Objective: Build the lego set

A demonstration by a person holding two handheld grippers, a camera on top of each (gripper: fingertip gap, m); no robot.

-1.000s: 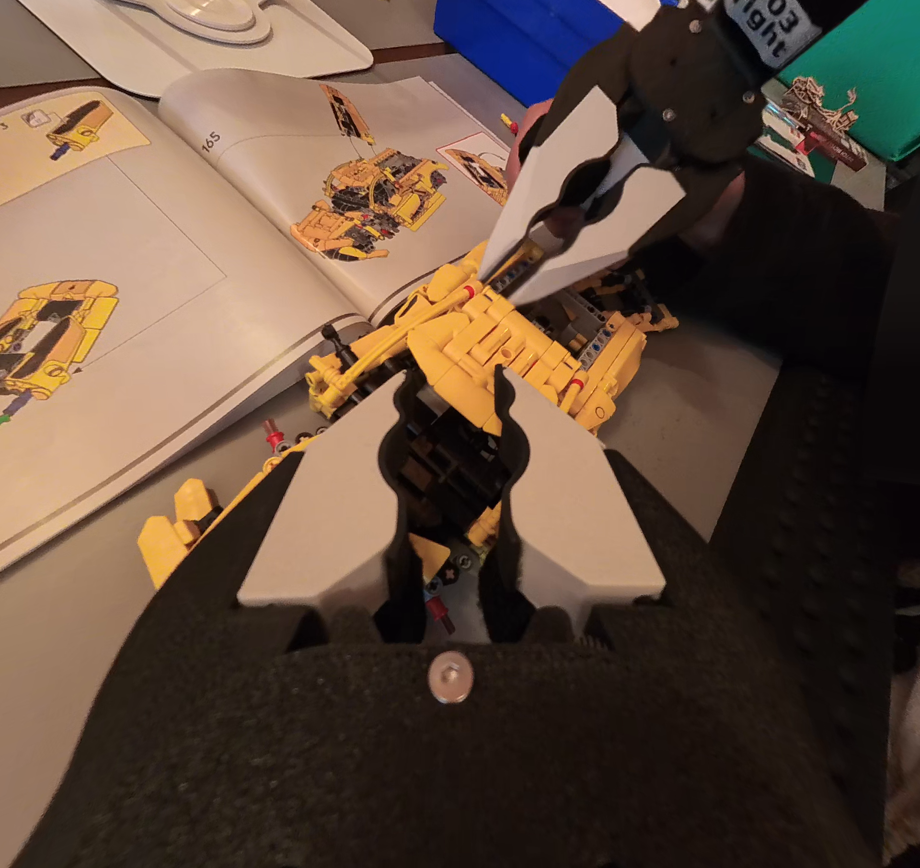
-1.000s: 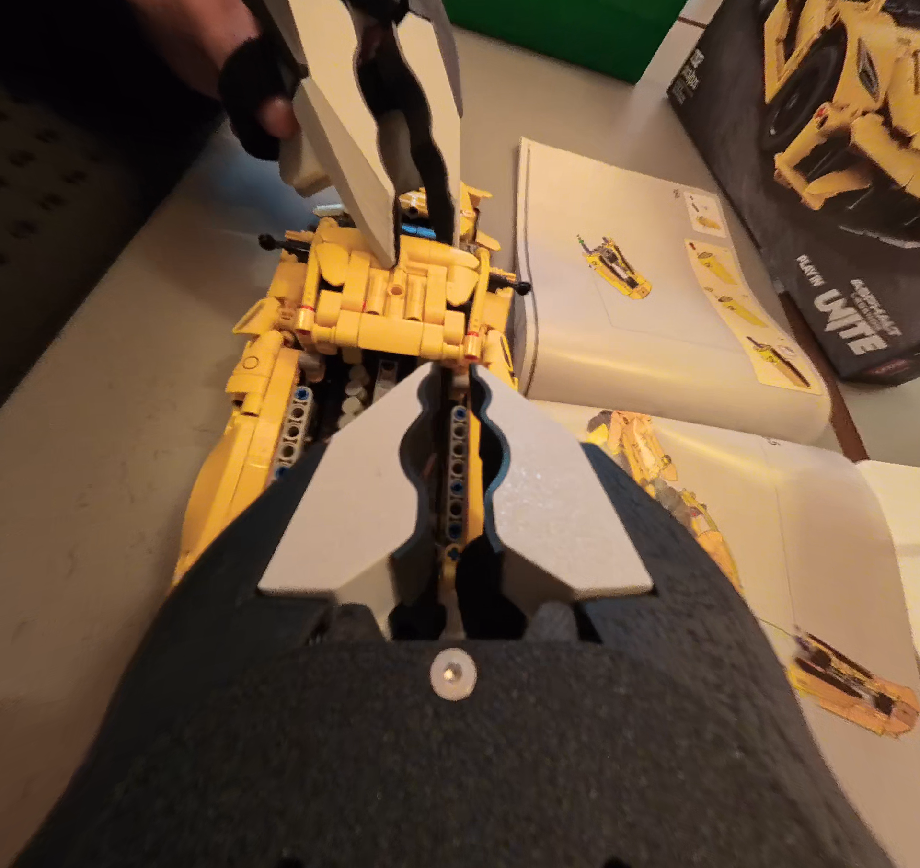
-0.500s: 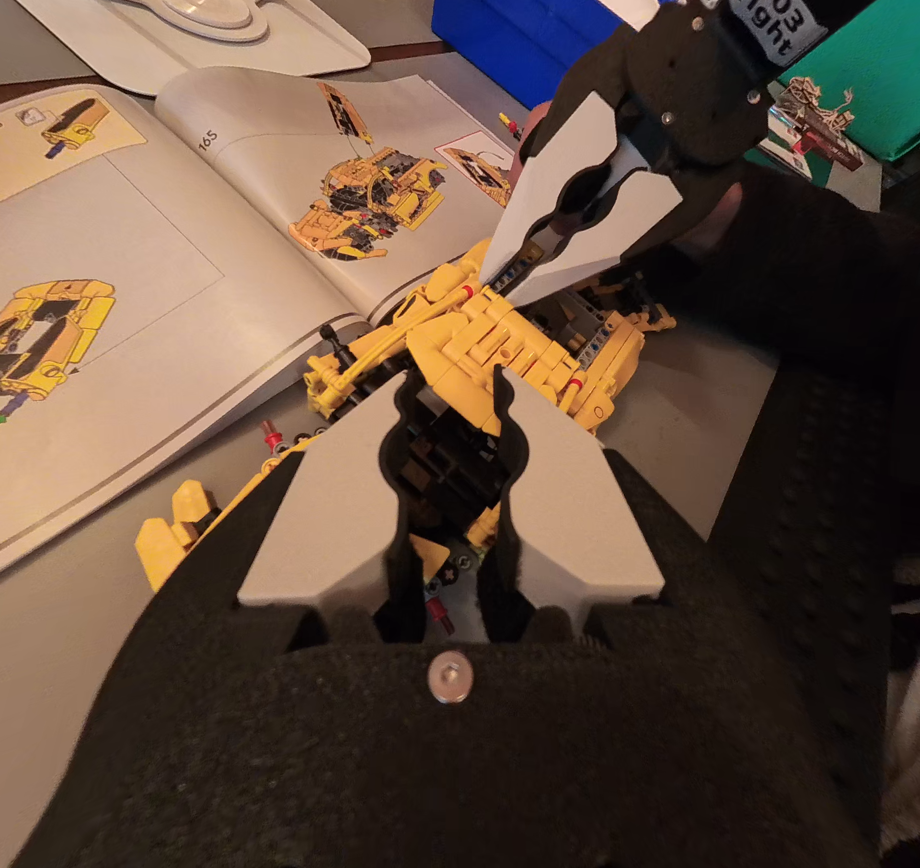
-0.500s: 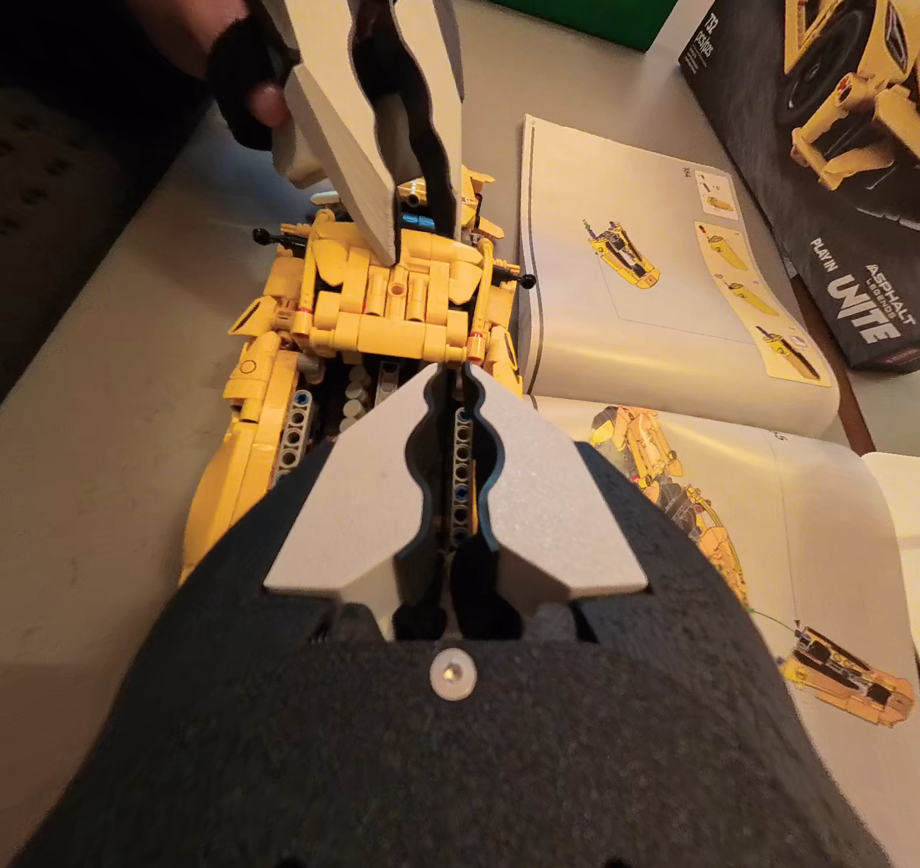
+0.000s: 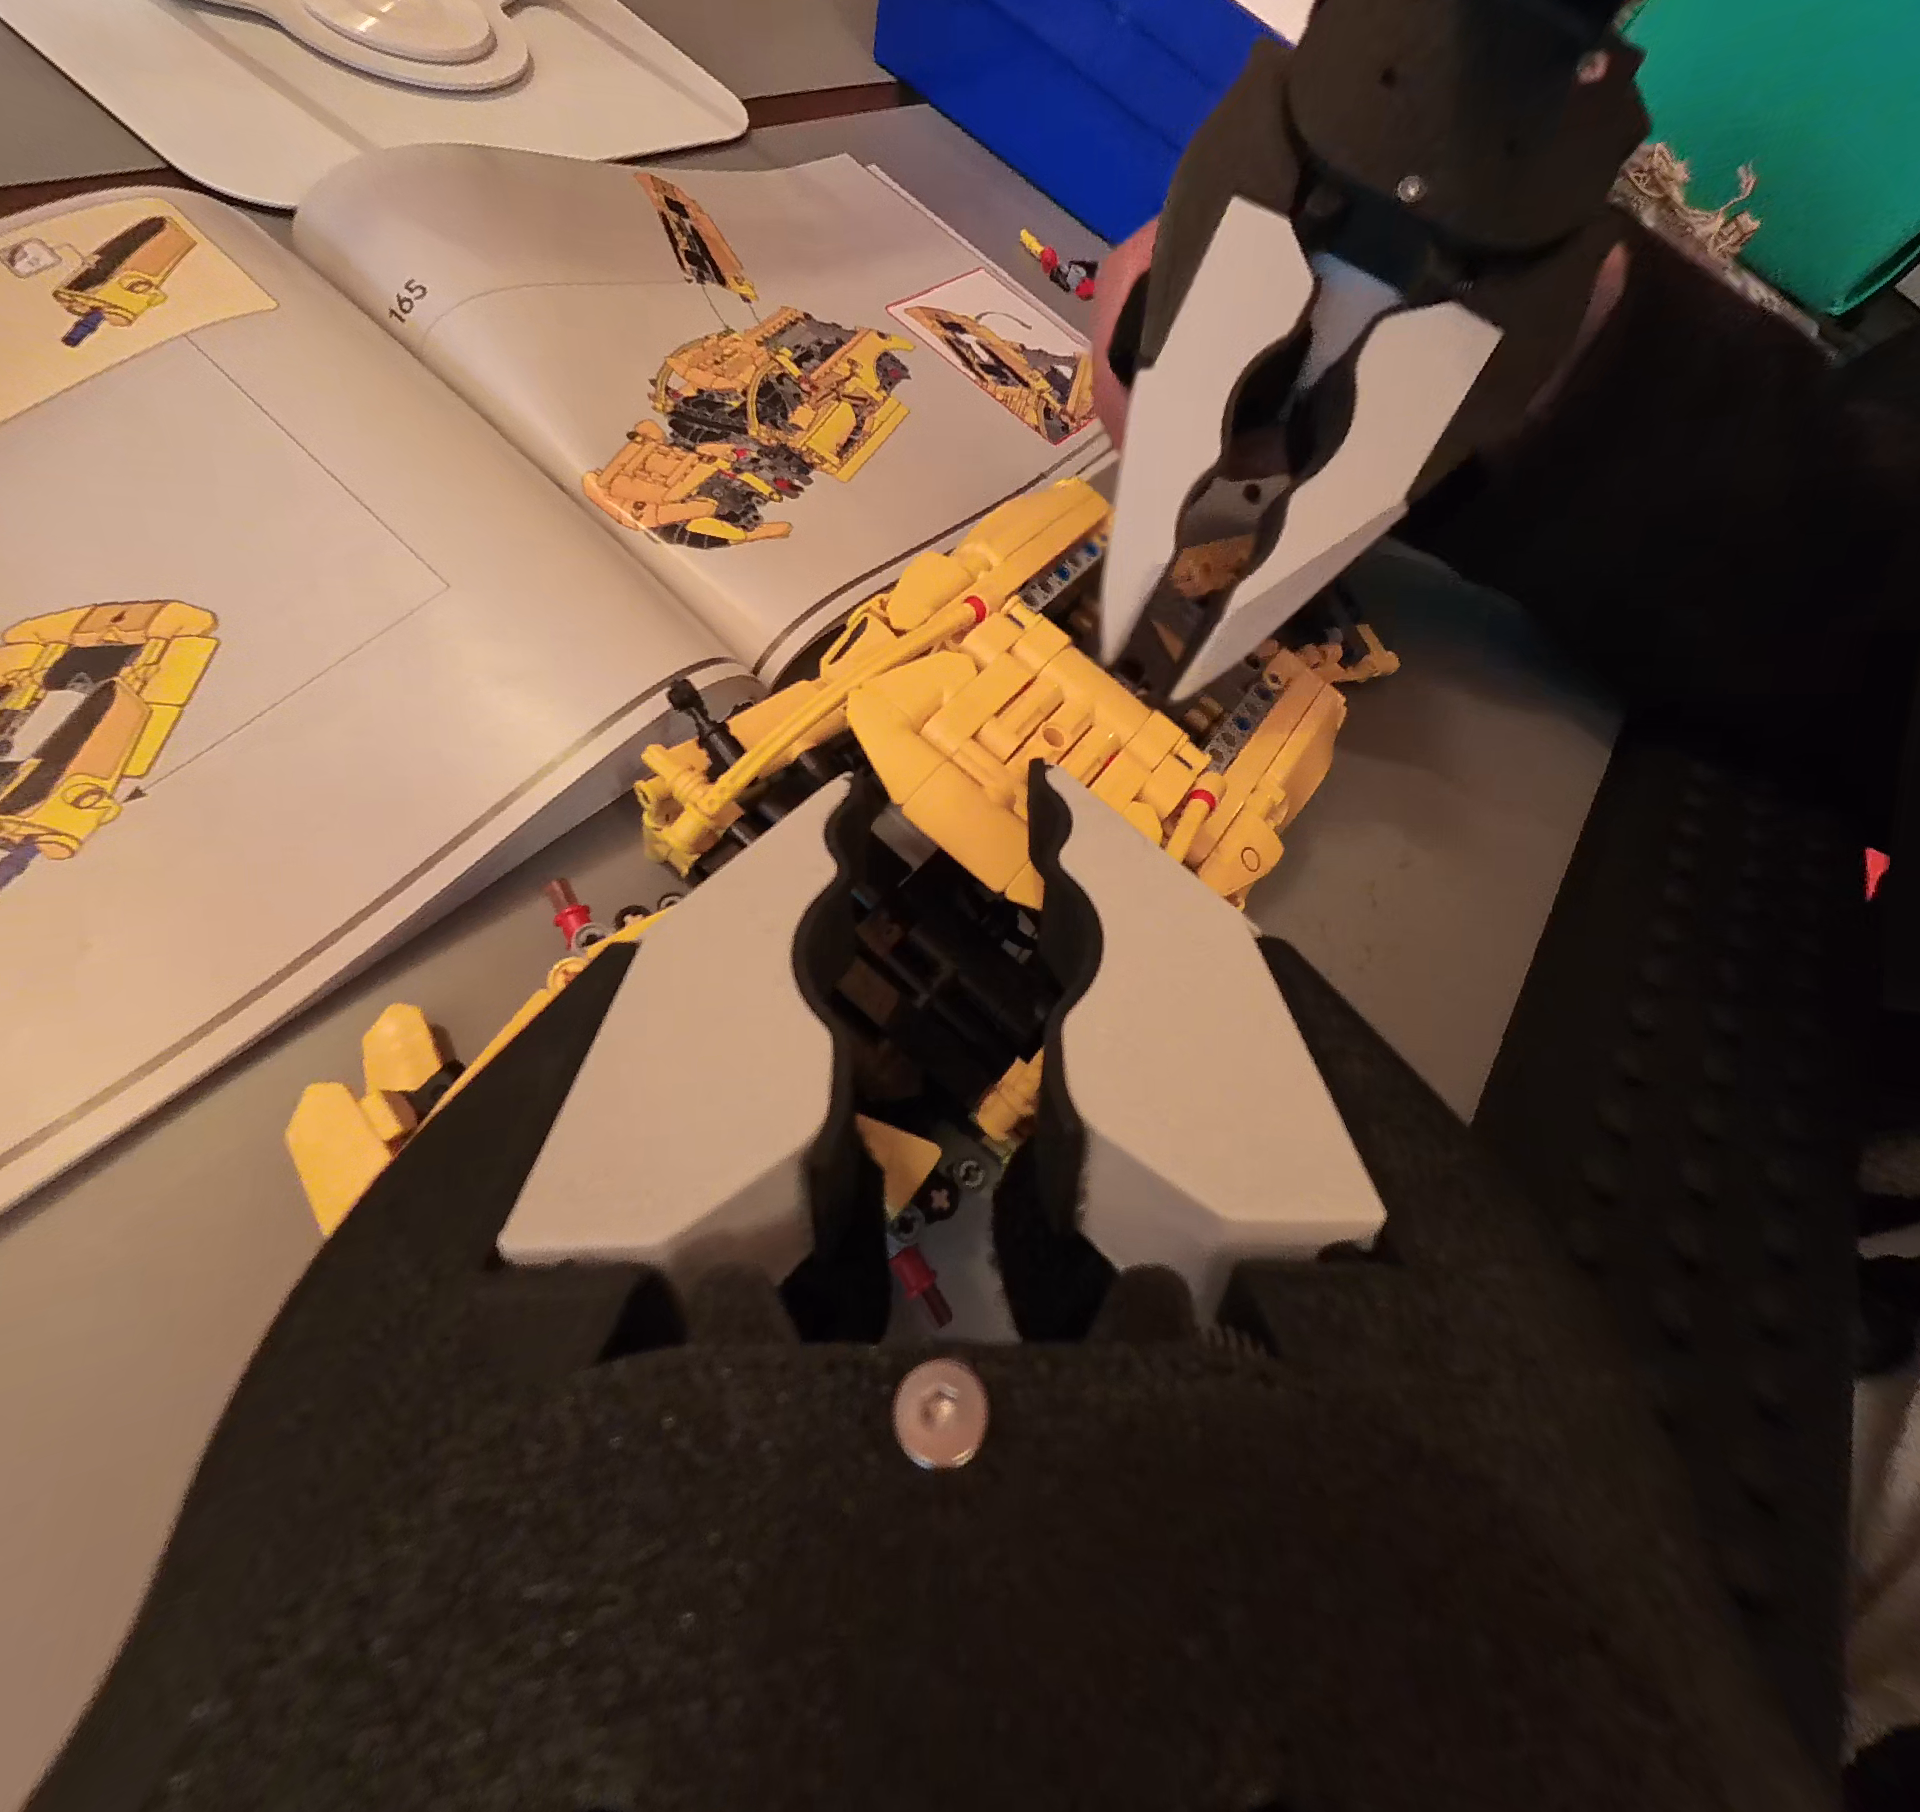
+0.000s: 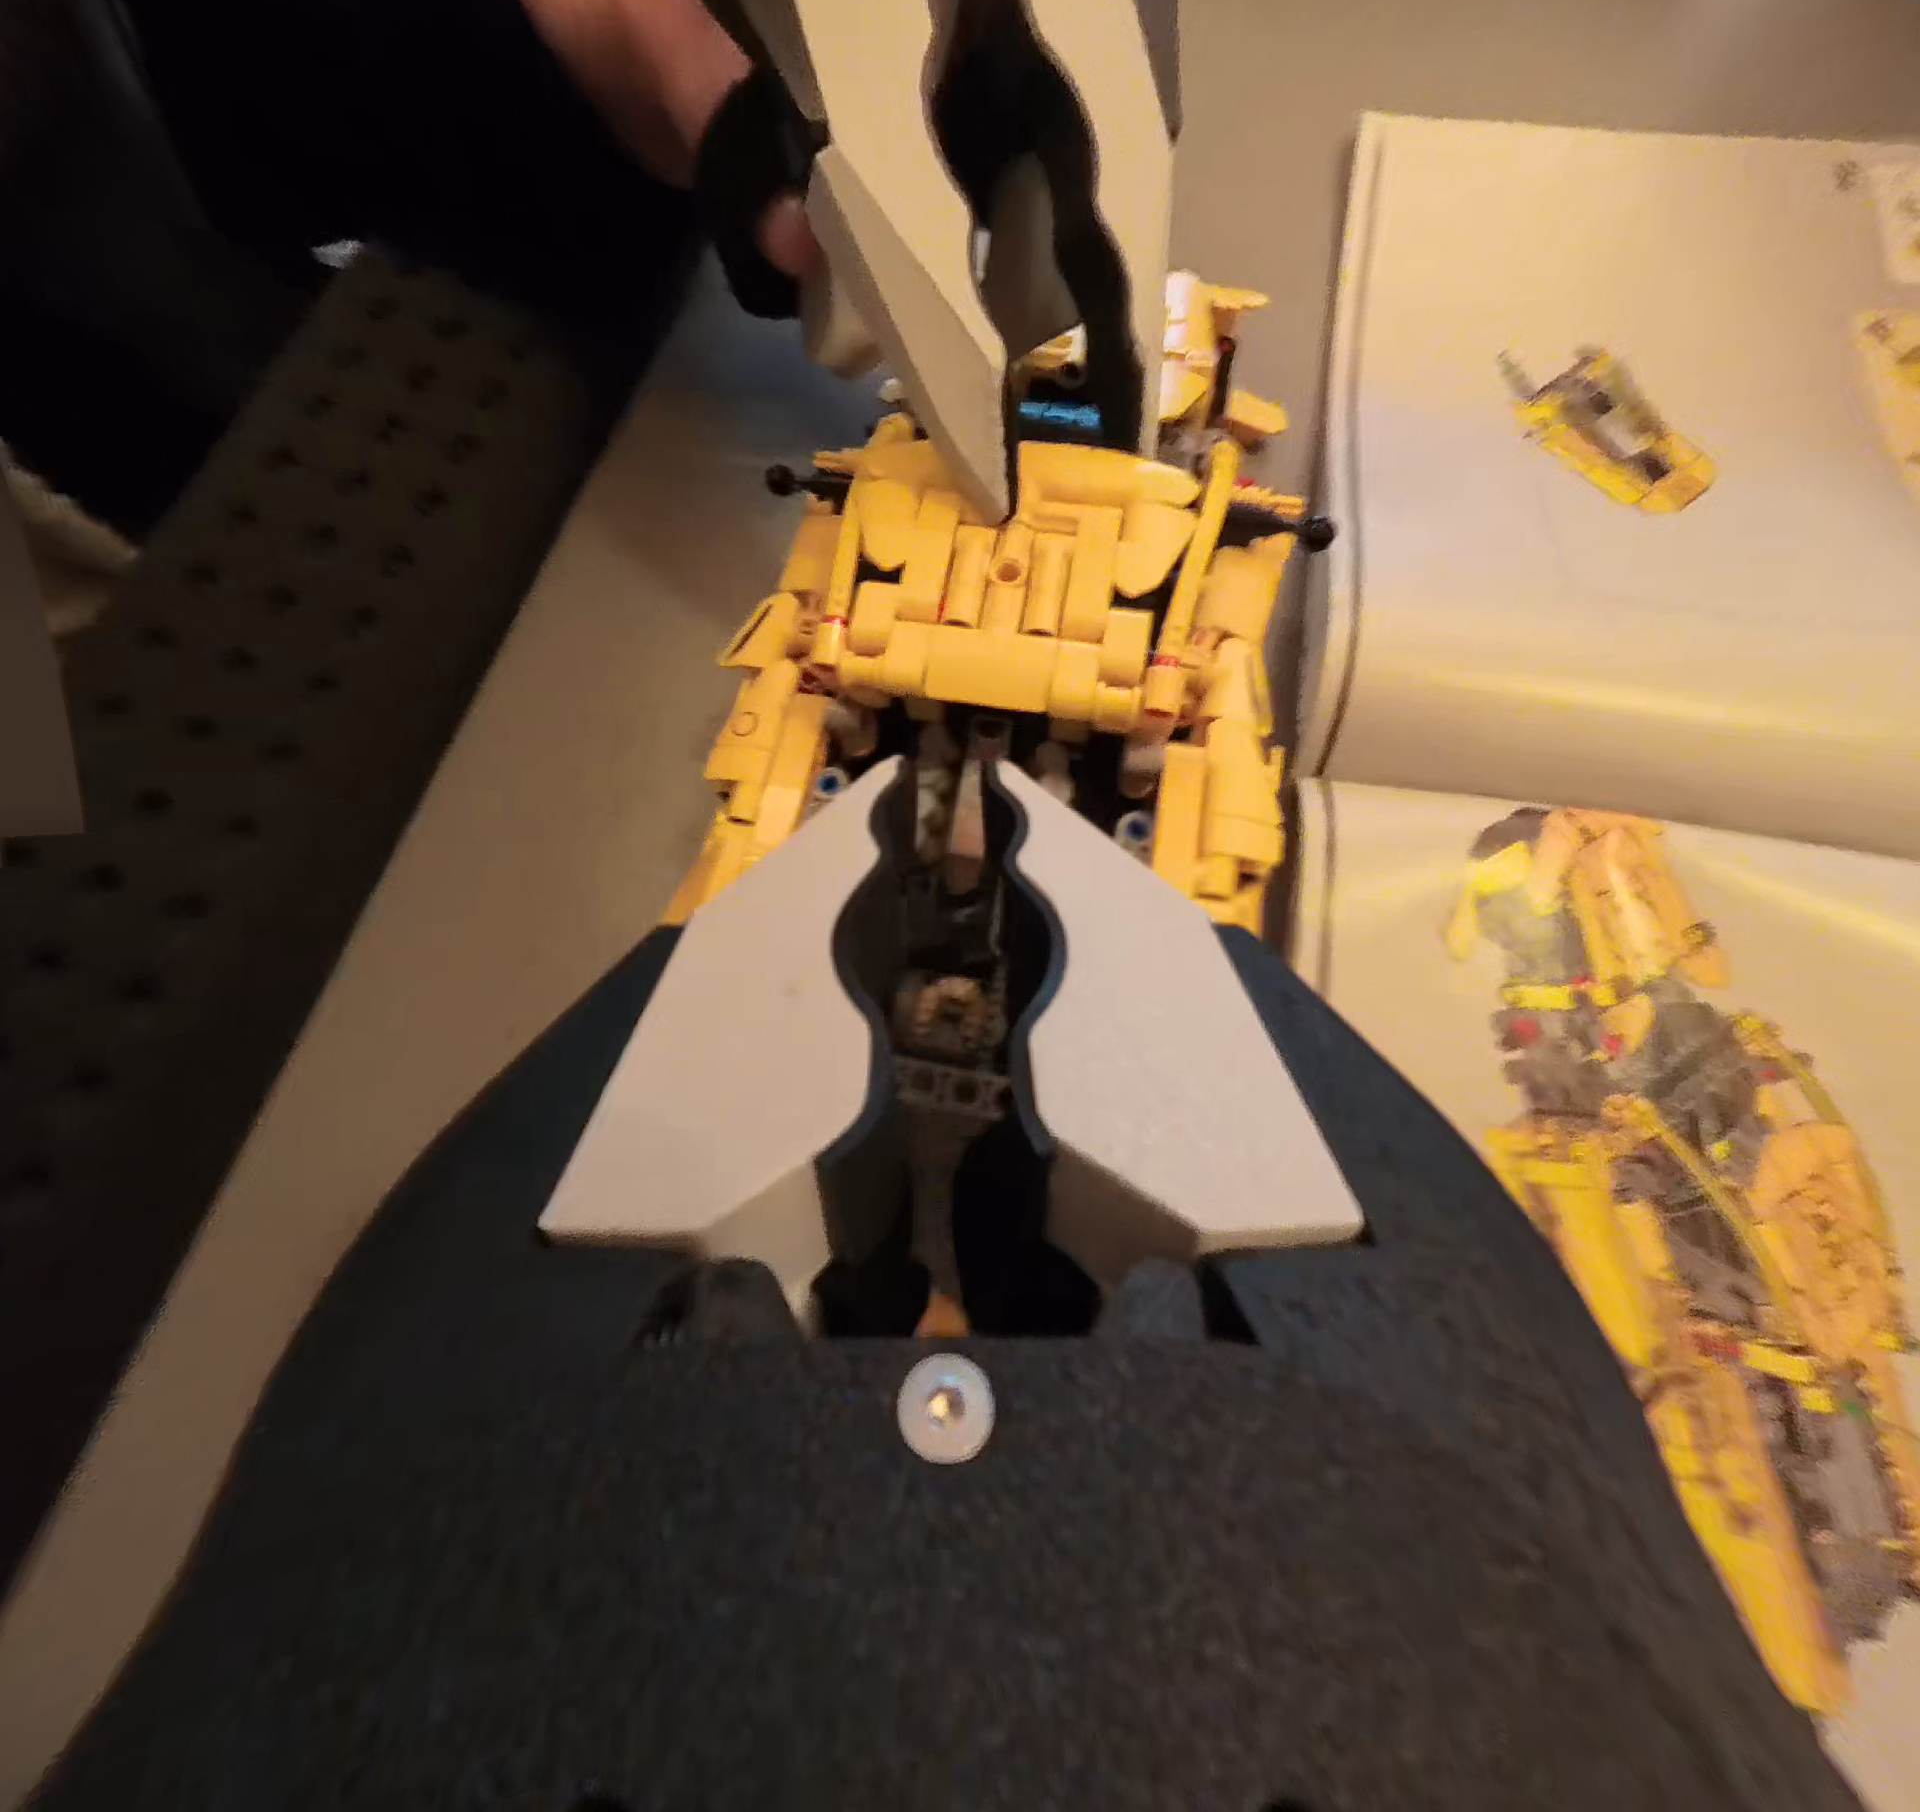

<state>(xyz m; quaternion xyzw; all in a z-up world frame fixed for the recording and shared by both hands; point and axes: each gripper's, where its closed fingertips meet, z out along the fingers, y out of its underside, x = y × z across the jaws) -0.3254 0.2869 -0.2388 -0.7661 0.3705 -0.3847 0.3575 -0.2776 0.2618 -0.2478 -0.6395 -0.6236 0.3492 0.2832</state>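
The yellow lego car [image 5: 997, 723] lies on the grey table beside the open booklet; it also shows in the right wrist view [image 6: 997, 650]. My left gripper [image 5: 940, 796] is clamped over the car's dark cabin section and holds it; the right wrist view shows it coming down from above [image 6: 1070, 463]. My right gripper [image 6: 948, 770] is almost shut, with its tips down in the car's open middle behind the yellow roof block. It also shows in the left wrist view [image 5: 1151, 676]. A small grey piece [image 5: 1236, 495] sits between its fingers.
The open instruction booklet [image 5: 416, 515] lies left of the car and shows on the right in the right wrist view [image 6: 1558, 567]. A blue bin [image 5: 1039, 48], a green bin [image 5: 1787, 100] and a white stand base [image 5: 364, 27] stand behind. Loose red pins [image 5: 566, 895] lie by the car. A black perforated mat [image 6: 208, 723] borders the table. My right fingertips sit around 6 centimetres from my left ones.
My right gripper has tipped more upright and pushed forward over the car's middle, blurring its view. My left gripper and the car have stayed in place.
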